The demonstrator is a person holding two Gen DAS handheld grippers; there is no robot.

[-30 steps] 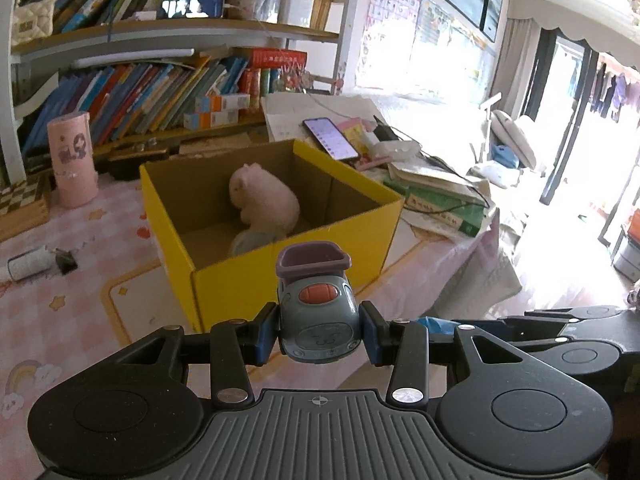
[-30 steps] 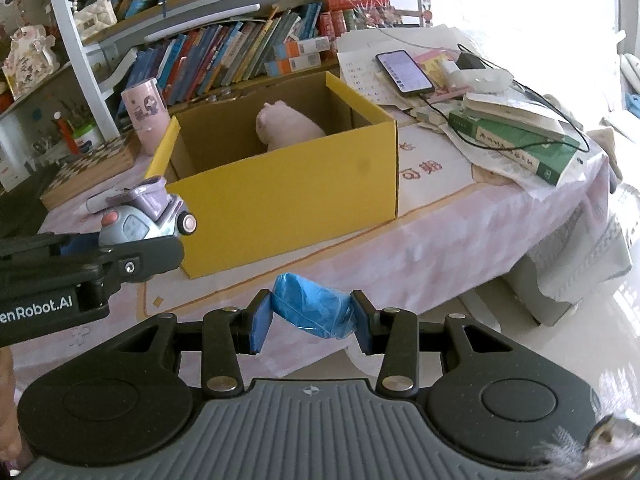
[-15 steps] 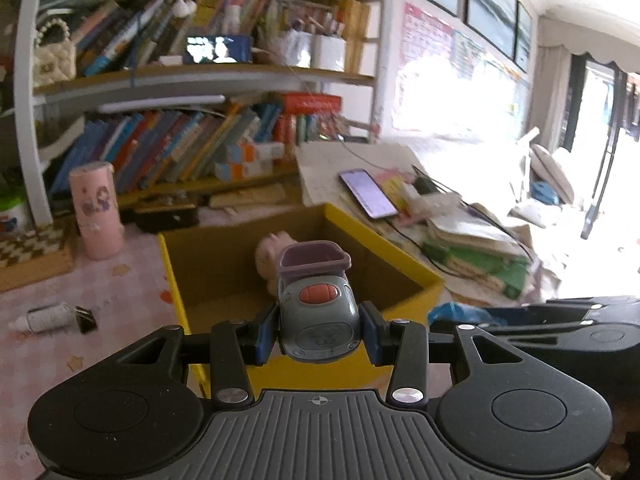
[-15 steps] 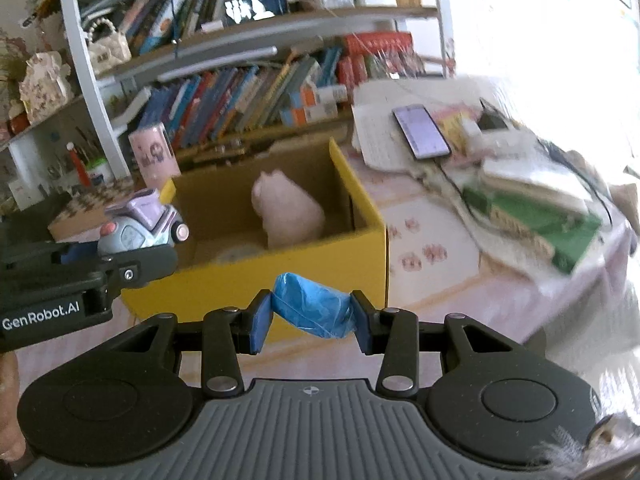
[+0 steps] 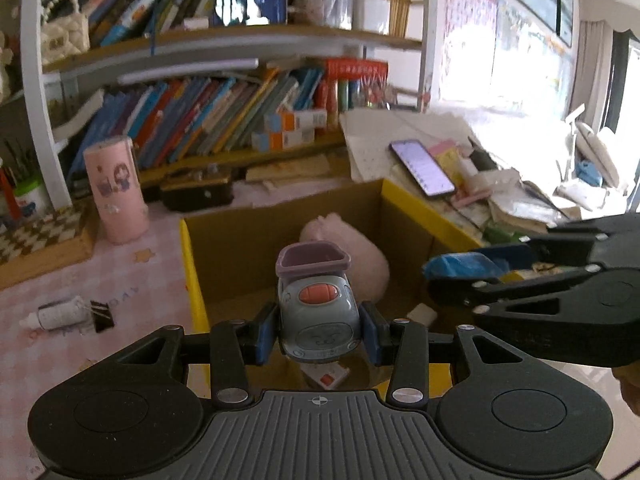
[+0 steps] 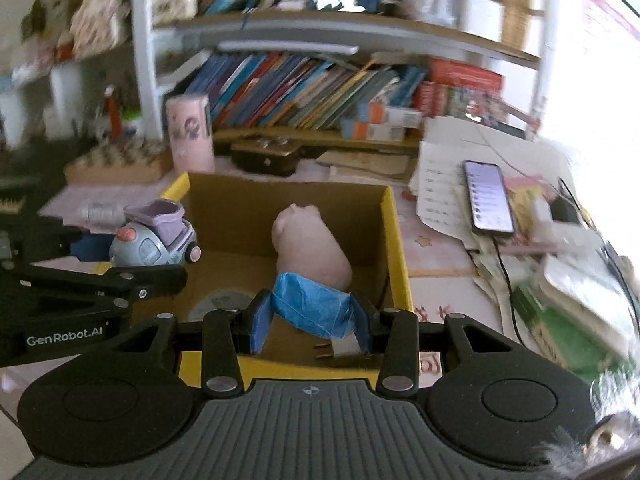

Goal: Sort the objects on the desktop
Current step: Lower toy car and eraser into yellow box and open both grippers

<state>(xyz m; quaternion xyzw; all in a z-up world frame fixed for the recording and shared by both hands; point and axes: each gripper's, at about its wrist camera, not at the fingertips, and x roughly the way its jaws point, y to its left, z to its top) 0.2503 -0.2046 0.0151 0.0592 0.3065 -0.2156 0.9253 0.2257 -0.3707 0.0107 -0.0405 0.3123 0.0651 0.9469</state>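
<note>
I am holding the toy car (image 5: pixel 318 312) clamped in my left claw (image 5: pixel 318 334) and the blue packet (image 6: pixel 312 310) pinched in my right claw (image 6: pixel 310 330) over the yellow box (image 6: pixel 396 248) — next, I judge, both need lowering and letting go.

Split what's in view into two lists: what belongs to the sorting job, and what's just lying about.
Part of the job:
- toy car, gripped in the left claw
- blue bag, gripped in the right claw
- yellow box
- pink plush toy, already inside the box

Just lying about:
- phone
- pink cup
- binder clip
- shelf books
</note>
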